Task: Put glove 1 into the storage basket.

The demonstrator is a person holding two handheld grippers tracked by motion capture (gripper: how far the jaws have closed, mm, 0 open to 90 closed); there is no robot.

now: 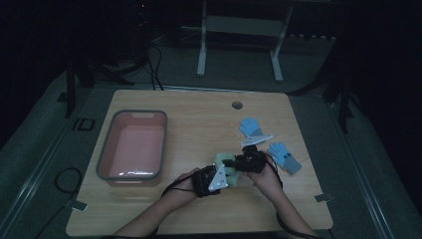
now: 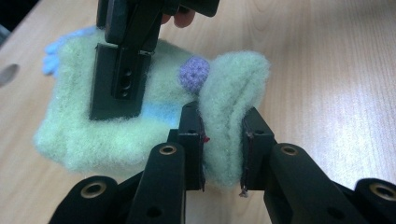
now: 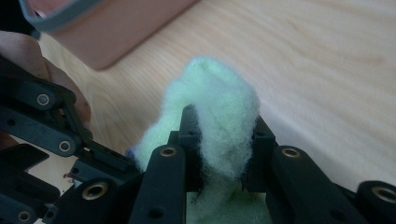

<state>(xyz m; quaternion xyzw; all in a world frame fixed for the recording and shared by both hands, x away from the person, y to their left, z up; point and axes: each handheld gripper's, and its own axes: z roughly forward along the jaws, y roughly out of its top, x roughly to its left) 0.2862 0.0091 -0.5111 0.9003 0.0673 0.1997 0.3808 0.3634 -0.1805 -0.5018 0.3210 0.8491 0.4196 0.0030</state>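
A fuzzy pale-green glove [image 1: 225, 168] with a purple knitted dot [image 2: 194, 73] lies near the table's front middle. My left gripper [image 2: 223, 140] is shut on a bunched fold of the glove [image 2: 116, 135]. My right gripper [image 3: 223, 140] is shut on another fold of the green glove [image 3: 219, 93]. In the high view the left gripper [image 1: 229, 173] and the right gripper [image 1: 239, 163] meet over the glove from opposite sides. The right gripper's finger [image 2: 120, 88] presses into the fuzz in the left gripper view. The left gripper's linkage [image 3: 46, 121] is close by in the right gripper view.
A pink bin with a grey rim [image 1: 132, 113] stands at the left of the wooden table [image 1: 199, 129]. Two light-blue gloves [image 1: 250, 127] [image 1: 284, 157] lie right of centre, with a white tag [image 1: 256, 140] between them. A round hole [image 1: 237, 105] marks the far edge.
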